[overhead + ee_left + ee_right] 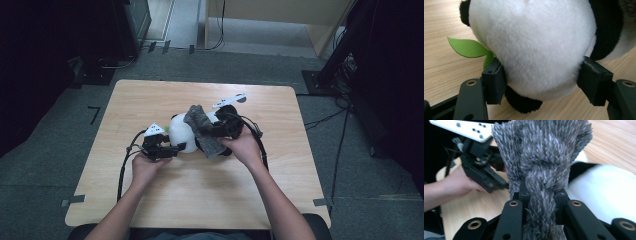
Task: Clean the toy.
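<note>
Left gripper (541, 87): jaws pressed against both flanks of a plush panda (534, 47), gripping its white rounded body low over the wooden table (150, 100); a green felt leaf (467, 47) projects beside one jaw. Right gripper (540, 195): jaws clamped tight on a grey fuzzy scarf (544, 157), bunched into a knot just above the pads. Panda lies at table centre between the two hands, scarf draped across it, touching.
</note>
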A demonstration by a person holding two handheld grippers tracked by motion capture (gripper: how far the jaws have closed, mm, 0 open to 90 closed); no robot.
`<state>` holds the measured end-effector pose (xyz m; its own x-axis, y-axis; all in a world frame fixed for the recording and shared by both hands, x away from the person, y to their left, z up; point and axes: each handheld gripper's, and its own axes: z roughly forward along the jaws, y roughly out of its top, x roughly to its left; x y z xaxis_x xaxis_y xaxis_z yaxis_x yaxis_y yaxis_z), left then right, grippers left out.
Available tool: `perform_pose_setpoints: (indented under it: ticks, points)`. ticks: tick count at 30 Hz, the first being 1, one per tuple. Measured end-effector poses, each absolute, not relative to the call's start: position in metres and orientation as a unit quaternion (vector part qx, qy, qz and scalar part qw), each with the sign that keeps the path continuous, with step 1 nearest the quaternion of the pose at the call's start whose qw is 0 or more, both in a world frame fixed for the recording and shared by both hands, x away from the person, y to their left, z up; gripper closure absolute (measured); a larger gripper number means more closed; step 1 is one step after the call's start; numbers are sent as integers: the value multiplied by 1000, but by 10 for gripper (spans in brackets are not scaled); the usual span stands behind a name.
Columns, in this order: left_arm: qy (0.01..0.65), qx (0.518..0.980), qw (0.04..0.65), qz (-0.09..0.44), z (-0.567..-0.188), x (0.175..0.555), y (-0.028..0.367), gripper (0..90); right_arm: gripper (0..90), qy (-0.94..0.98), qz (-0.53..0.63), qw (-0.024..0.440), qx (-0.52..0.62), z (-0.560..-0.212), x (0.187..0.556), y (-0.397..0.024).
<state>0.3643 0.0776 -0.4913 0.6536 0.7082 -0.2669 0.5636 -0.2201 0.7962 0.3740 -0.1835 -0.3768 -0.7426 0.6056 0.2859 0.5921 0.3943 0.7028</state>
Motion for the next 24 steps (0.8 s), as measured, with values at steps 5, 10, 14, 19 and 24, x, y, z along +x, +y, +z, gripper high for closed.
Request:
perform_pose_setpoints:
  ticks: [5,10,14,19,24]
  points:
    - [408,777,473,77,-491,364,78,305,759,841,413,-10,350,-382,384,-159]
    - [407,778,473,78,-491,364,78,305,759,842,413,-25,346,-388,393,-138]
    - [406,778,473,78,-491,364,78,305,759,843,408,-32,349,-392,401,-127]
    - [406,775,478,78,-490,364,79,308,758,844,407,-36,348,-398,405,-117]
    - [407,777,475,77,-490,364,79,311,756,842,398,-45,362,-409,413,-114]
